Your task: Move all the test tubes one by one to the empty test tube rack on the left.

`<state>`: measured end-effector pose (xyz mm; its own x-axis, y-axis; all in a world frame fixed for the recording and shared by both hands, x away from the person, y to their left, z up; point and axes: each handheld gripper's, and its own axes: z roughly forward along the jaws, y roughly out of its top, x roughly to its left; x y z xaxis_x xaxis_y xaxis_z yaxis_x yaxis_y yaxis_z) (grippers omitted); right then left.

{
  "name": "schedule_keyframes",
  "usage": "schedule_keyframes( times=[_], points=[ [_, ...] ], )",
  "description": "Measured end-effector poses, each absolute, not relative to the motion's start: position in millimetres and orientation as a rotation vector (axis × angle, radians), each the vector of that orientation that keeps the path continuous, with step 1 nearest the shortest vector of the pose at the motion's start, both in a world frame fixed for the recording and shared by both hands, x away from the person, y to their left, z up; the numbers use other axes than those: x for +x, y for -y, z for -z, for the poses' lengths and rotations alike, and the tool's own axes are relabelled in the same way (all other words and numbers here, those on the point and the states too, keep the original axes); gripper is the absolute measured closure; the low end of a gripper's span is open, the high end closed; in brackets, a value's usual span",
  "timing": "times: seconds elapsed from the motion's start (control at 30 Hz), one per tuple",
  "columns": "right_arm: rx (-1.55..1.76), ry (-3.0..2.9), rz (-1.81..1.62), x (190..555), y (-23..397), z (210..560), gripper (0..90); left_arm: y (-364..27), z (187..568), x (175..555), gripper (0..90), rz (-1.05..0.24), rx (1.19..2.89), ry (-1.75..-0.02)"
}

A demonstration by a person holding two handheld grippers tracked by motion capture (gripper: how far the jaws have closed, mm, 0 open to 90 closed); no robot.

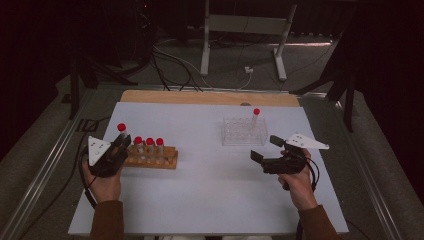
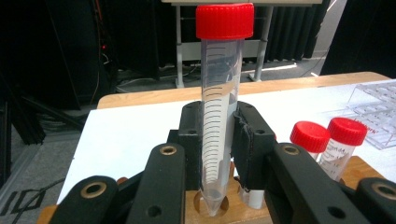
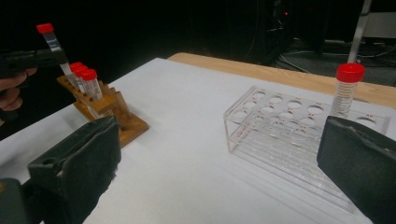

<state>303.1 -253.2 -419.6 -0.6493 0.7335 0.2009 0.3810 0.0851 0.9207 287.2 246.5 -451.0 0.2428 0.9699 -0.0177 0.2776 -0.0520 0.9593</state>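
A clear graduated centrifuge tube (image 2: 219, 116) with a red screw cap stands upright at the centre of the left gripper view, clamped between the pads of the left gripper (image 2: 219, 140). Its pointed tip sits just in the mouth of a hole in the wooden rack (image 2: 233, 210) at the bottom of the frame.

In the high view this gripper (image 1: 120, 148) is at the left, on the near end of the wooden rack (image 1: 167, 159). Three more red-capped tubes (image 1: 149, 146) stand in that rack in a row, four tubes there in all, counting the gripped one.

Right of centre stands one clear plastic rack (image 1: 243, 132) holding a single red-capped tube (image 1: 255, 118) at its far right corner.

The right gripper (image 1: 263, 148) hovers at the right side of the white table (image 1: 210, 195), jaws spread wide and holding nothing, just beside the clear rack.
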Motion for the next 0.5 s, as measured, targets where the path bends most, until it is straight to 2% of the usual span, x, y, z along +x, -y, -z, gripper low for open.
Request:
schedule_keyframes(
  times=[0.5],
  points=[
    [1.11,-2.062,-1.584,303.0,252.7,420.4,0.0,-248.3,462.0,288.6,75.6,-0.854,1.552,-1.243]
  ],
)
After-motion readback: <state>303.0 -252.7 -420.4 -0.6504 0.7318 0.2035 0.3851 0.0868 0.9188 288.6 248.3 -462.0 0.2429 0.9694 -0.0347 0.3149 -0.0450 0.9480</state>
